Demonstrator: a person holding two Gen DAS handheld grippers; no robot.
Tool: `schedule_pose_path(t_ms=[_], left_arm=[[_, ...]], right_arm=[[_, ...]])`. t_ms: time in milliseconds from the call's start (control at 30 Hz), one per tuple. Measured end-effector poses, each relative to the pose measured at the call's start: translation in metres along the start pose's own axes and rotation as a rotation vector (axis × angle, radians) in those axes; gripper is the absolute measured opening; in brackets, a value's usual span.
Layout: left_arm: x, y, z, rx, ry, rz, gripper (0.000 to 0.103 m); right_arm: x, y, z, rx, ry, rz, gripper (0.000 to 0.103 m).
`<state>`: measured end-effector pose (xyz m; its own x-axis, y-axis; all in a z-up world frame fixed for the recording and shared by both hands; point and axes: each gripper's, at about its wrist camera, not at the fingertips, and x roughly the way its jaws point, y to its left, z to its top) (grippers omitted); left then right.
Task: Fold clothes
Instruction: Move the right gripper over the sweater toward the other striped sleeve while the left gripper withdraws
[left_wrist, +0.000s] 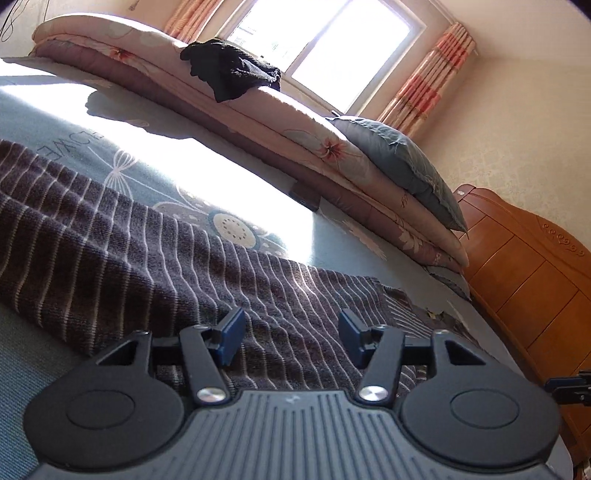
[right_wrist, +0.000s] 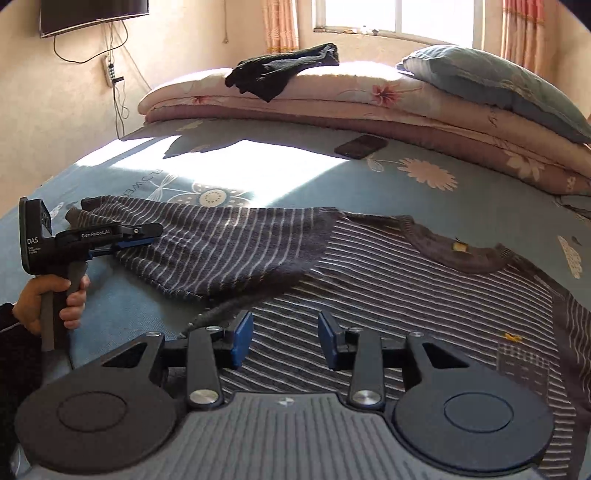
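A dark grey sweater (right_wrist: 369, 266) with thin pale stripes lies spread flat on a blue flowered bedsheet (right_wrist: 314, 173). Its body is directly under and ahead of the right gripper (right_wrist: 284, 341), with the neckline ahead and to that gripper's right. One sleeve (right_wrist: 207, 243) is folded across toward the left, and the left gripper (left_wrist: 291, 339) sits low over it, with the striped knit running beneath and ahead of its fingers.

Beyond the sweater, a patch of bright sun falls on the sheet. Farther ahead of the right gripper, a dark phone (right_wrist: 362, 146) lies on the sheet, just in front of a stack of folded floral quilts (right_wrist: 369, 99). A black garment (right_wrist: 280, 70) is draped on top of the quilts, and a blue pillow (right_wrist: 498, 81) rests on them to the right. A window (left_wrist: 325, 48) with striped orange curtains stands behind. A wooden headboard (left_wrist: 524, 280) is to the far right of the left gripper. Nothing lies between either gripper and the sweater.

The left gripper has its blue-padded fingers spread wide, holding nothing. In the right wrist view a hand (right_wrist: 55, 299) grips its handle. The right gripper is also spread wide, its fingers empty and just above the sweater's body.
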<state>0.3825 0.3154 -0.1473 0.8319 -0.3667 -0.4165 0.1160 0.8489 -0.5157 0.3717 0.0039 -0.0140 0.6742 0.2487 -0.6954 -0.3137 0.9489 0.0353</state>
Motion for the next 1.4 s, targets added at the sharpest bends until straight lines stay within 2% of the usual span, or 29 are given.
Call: schedule_pose_path(t_ms=[67,200,300,400,533,700,800,900,933,1000,1100,1167,1267,1333,1400], left_arm=[[-0.002,-0.024,-0.003,0.062,0.033,0.024,0.055],[-0.012,-0.095,-0.015,0.2,0.073,-0.057,0.061],[-0.004,-0.142,-0.032,0.269,0.137,-0.107,0.062],[0.012,-0.17,-0.056,0.318,0.217,-0.094,0.062],[0.029,-0.17,-0.075,0.278,0.301,-0.016,0.062],[0.01,-0.178,-0.071,0.258,0.317,-0.016,0.061],[-0.002,-0.184,-0.068,0.246,0.326,-0.016,0.065],[-0.01,-0.196,-0.086,0.257,0.382,-0.049,0.068],[-0.01,-0.197,-0.093,0.258,0.413,-0.036,0.07],[-0.011,-0.19,-0.105,0.251,0.447,0.051,0.068],[-0.026,-0.185,-0.105,0.189,0.417,0.092,0.069],[-0.039,-0.195,-0.103,0.187,0.405,0.128,0.068],[-0.052,-0.218,-0.111,0.221,0.405,0.105,0.071],[-0.055,-0.233,-0.123,0.243,0.416,0.082,0.075],[-0.058,-0.249,-0.134,0.266,0.427,0.058,0.076]], right_arm=[[-0.021,-0.032,-0.024,0.037,0.012,-0.073,0.05],[-0.046,-0.088,-0.078,0.149,0.059,-0.136,0.051],[-0.057,-0.111,-0.109,0.254,0.07,-0.138,0.051],[-0.068,-0.122,-0.135,0.342,0.062,-0.093,0.052],[-0.086,-0.13,-0.16,0.42,0.022,-0.055,0.058],[-0.104,-0.144,-0.185,0.489,0.02,-0.001,0.059],[-0.109,-0.152,-0.197,0.521,0.011,0.008,0.062],[-0.107,-0.155,-0.206,0.564,0.014,0.039,0.062],[-0.106,-0.155,-0.208,0.571,0.019,0.043,0.062],[-0.107,-0.154,-0.213,0.567,0.022,0.047,0.063],[-0.111,-0.156,-0.22,0.568,0.024,0.029,0.069],[-0.11,-0.16,-0.227,0.584,0.039,0.027,0.069],[-0.103,-0.166,-0.241,0.624,0.074,0.018,0.07],[-0.101,-0.166,-0.248,0.629,0.051,0.034,0.073],[-0.102,-0.166,-0.253,0.644,0.03,0.045,0.078]])
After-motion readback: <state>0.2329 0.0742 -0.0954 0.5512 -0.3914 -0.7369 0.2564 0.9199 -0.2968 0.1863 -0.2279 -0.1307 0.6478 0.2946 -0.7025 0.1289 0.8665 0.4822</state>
